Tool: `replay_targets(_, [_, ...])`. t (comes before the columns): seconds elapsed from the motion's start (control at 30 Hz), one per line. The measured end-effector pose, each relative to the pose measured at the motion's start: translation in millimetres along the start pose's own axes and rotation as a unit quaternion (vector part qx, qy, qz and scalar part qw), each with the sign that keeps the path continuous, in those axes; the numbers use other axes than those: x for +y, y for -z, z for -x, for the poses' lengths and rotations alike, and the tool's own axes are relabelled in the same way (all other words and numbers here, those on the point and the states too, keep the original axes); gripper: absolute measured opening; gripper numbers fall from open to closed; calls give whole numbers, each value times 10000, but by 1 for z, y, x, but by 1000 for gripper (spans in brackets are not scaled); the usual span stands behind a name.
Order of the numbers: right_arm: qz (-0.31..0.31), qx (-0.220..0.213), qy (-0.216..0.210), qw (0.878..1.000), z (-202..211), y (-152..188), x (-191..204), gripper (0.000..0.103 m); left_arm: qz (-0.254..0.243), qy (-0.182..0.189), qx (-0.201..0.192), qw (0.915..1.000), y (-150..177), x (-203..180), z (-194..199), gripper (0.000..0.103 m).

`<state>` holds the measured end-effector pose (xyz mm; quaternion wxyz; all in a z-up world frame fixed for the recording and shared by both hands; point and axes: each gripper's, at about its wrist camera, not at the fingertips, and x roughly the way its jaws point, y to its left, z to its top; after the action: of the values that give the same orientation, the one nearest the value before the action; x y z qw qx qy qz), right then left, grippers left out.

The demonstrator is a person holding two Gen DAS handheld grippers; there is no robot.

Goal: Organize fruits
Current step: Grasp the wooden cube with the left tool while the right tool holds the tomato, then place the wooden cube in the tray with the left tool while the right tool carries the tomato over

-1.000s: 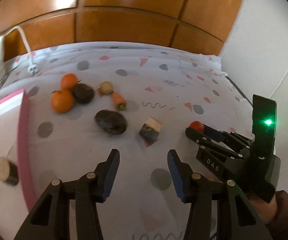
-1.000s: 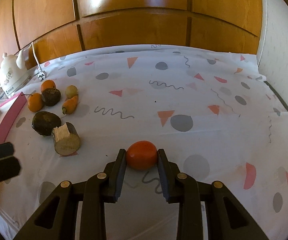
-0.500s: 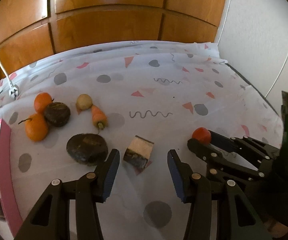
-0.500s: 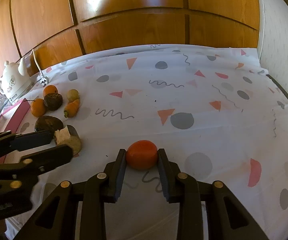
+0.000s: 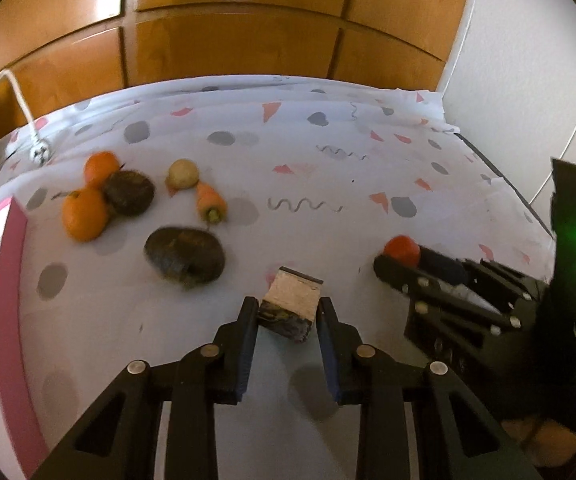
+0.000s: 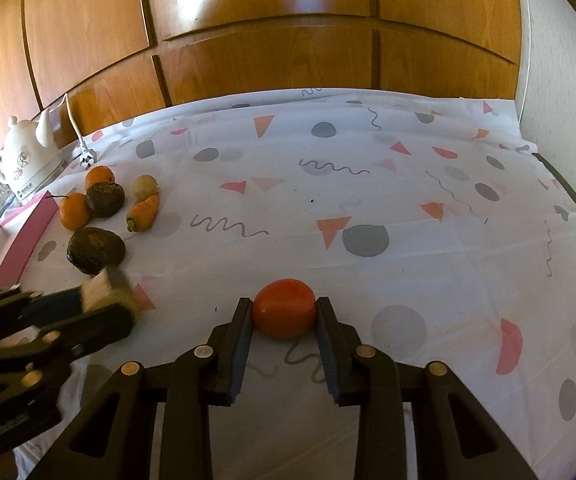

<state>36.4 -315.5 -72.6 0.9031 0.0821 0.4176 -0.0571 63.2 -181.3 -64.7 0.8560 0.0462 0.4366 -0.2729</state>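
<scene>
Left gripper clamps the cut chunk, right gripper squeezes the tomato, oranges and carrot sitting nearby.

Left gripper and right gripper each clamped, low

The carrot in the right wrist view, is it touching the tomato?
No, the carrot lies far left beside the small pale potato, while the tomato sits between the right gripper's fingers.

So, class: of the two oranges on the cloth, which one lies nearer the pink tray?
The front orange, beside the pink tray; the other orange sits farther back, behind the dark fruit.
</scene>
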Motion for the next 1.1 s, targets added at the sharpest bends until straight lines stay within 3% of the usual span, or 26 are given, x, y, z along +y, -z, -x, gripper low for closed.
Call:
replay_targets(0.53, [76, 21, 70, 9999, 0, -1, 2, 33, 765, -556, -407, 9947, 21, 44, 64, 30])
replay_targets(1.1, [472, 89, 431, 9979, 1, -1, 14, 31, 1793, -1487, -702, 9700, 51, 129, 117, 30])
